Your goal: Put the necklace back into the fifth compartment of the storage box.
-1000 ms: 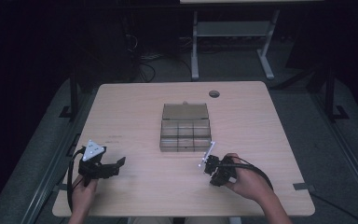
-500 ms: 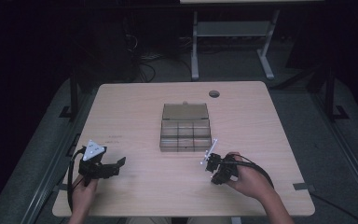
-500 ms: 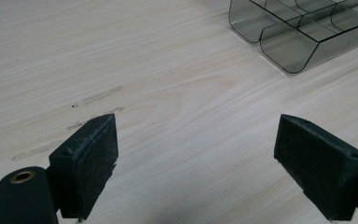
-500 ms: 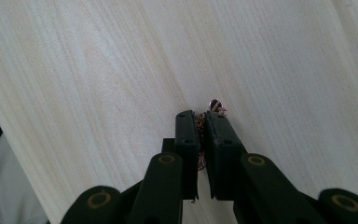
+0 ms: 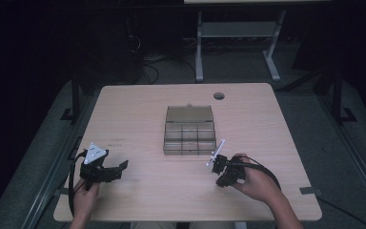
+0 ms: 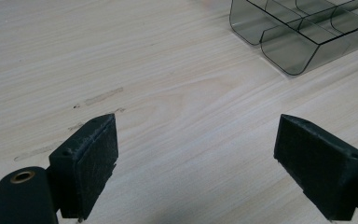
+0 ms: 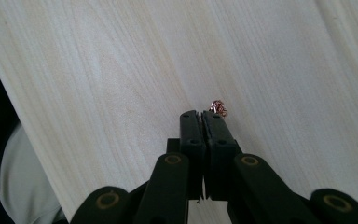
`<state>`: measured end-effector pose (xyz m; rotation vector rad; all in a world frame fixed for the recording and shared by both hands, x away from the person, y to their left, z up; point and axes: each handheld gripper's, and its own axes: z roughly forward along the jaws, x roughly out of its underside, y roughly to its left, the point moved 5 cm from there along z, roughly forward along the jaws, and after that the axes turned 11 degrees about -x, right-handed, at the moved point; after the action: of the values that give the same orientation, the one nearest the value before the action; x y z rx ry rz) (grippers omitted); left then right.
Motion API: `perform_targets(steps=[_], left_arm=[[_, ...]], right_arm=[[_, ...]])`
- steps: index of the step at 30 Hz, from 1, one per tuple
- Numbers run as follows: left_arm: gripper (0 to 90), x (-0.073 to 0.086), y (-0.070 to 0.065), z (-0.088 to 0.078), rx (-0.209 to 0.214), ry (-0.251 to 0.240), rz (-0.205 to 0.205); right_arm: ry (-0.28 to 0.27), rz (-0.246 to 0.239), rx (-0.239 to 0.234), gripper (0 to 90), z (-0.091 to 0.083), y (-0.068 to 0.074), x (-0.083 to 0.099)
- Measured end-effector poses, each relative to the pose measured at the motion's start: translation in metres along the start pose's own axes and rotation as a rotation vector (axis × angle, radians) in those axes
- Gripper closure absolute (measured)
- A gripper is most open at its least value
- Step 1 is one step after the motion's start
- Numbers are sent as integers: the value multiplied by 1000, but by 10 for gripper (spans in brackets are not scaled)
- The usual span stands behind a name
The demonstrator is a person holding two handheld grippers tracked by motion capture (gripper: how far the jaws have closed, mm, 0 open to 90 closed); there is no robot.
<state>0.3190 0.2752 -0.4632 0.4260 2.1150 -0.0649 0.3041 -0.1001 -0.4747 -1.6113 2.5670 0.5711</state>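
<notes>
Coppery wire tangle [image 7: 219, 108] pinched in right claw [image 7: 201, 113], just closed, left claw [image 6: 196, 161] apart, no readable writing.

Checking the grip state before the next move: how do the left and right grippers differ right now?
The left gripper has its jaws wide apart with bare table between; the right gripper has just closed its jaws, a small coppery tangle at their tips. The left lies farther from the clear box. Both hover low over the table.
</notes>
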Motion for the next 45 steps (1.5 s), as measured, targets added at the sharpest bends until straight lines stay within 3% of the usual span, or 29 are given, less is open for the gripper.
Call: perform_targets(steps=[9,22,45], left_arm=[[131,0,0,0,0,0,0],[131,-1,0,-1,0,-5,-4],[131,-1,0,-2,0,-10,7]], right_arm=[[-16,-14,2,879,-13,4,-3],[-67,-61,1,879,-49,14,-18],[-119,-81,-25,880,-81,3,-46]])
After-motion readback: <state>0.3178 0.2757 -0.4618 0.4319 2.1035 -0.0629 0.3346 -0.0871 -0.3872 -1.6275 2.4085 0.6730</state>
